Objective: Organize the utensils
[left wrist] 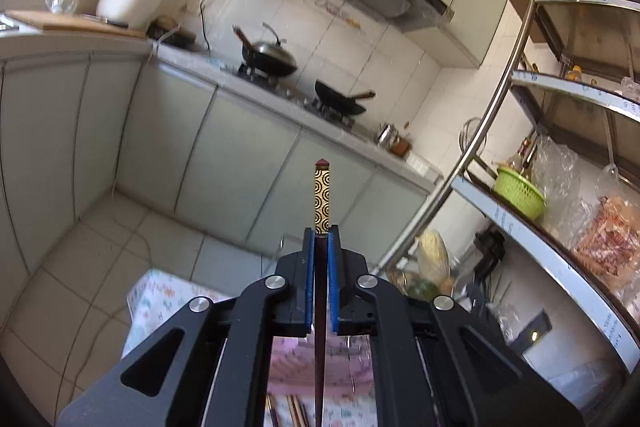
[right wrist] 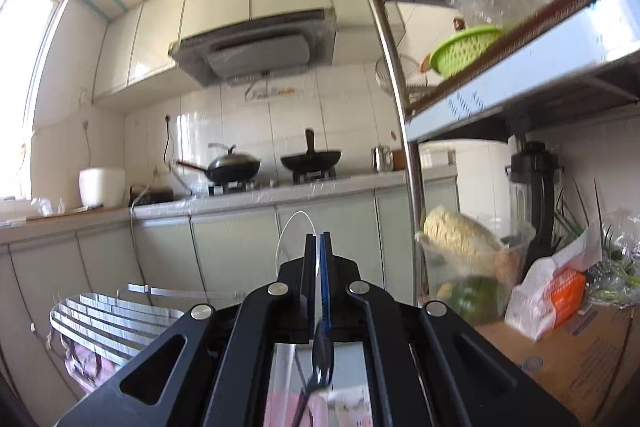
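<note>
Gold-patterned at its top end, a dark red-brown chopstick (left wrist: 321,203) stands clamped between the closed blue pads of the left gripper (left wrist: 321,231), pointing to twelve o'clock. The right gripper (right wrist: 319,239) is pinched shut on a clear plastic spoon (right wrist: 294,237), whose loop curves toward eleven o'clock above the fingers.

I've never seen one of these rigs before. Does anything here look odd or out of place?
Nothing looks spilled or broken. One curiosity: the left gripper holds a single chopstick pinched upright, its gold-patterned end poking above the fingers. The right gripper is shut on something thin, hard to identify.
</note>
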Demonstrator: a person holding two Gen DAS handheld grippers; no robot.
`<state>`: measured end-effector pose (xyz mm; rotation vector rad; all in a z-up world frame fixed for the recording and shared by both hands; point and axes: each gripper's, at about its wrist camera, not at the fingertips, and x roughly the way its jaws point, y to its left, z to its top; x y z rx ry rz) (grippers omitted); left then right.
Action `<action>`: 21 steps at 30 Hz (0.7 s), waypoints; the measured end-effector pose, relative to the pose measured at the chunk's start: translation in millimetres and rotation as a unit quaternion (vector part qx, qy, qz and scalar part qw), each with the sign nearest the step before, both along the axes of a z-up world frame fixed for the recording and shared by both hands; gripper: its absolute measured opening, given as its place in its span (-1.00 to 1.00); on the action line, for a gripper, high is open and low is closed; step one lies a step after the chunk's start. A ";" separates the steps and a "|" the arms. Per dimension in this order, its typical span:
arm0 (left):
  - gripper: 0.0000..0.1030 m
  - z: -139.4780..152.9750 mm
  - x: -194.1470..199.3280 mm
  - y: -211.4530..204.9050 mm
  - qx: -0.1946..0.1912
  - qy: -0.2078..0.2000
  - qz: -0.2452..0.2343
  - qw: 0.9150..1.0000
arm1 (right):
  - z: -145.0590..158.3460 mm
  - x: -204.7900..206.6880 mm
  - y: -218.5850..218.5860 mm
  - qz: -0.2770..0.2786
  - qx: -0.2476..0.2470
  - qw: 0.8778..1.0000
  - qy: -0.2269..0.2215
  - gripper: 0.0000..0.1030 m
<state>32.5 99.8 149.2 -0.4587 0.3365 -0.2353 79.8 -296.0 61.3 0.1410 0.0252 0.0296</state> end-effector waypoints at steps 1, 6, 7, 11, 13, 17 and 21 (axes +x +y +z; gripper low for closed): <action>-0.90 7.4 1.5 -1.4 0.006 -0.011 0.009 1.000 | -4.2 -1.1 1.2 0.003 -0.004 1.000 0.007 -0.97; -0.90 29.9 5.9 -9.8 0.028 -0.059 0.044 0.997 | -21.4 -4.6 7.4 0.012 -0.020 0.999 0.032 -0.97; -0.90 32.1 8.7 -11.4 0.031 -0.066 0.051 0.996 | -24.0 -4.8 7.9 0.014 -0.021 0.999 0.036 -0.97; -0.90 32.8 20.1 -18.7 0.061 -0.091 0.091 0.990 | -33.5 -4.8 8.5 0.019 -0.017 0.998 0.055 -0.97; -0.90 24.9 29.6 -22.9 0.074 -0.095 0.105 0.987 | -36.5 -4.0 8.0 0.024 -0.011 0.998 0.064 -0.97; -0.90 0.3 44.2 -33.1 0.097 -0.085 0.115 0.985 | -39.5 -3.0 9.4 0.028 -0.009 0.997 0.074 -0.97; -0.90 -28.3 51.3 -42.8 0.111 -0.058 0.105 0.987 | -42.7 -2.7 9.3 0.031 -0.008 0.996 0.082 -0.96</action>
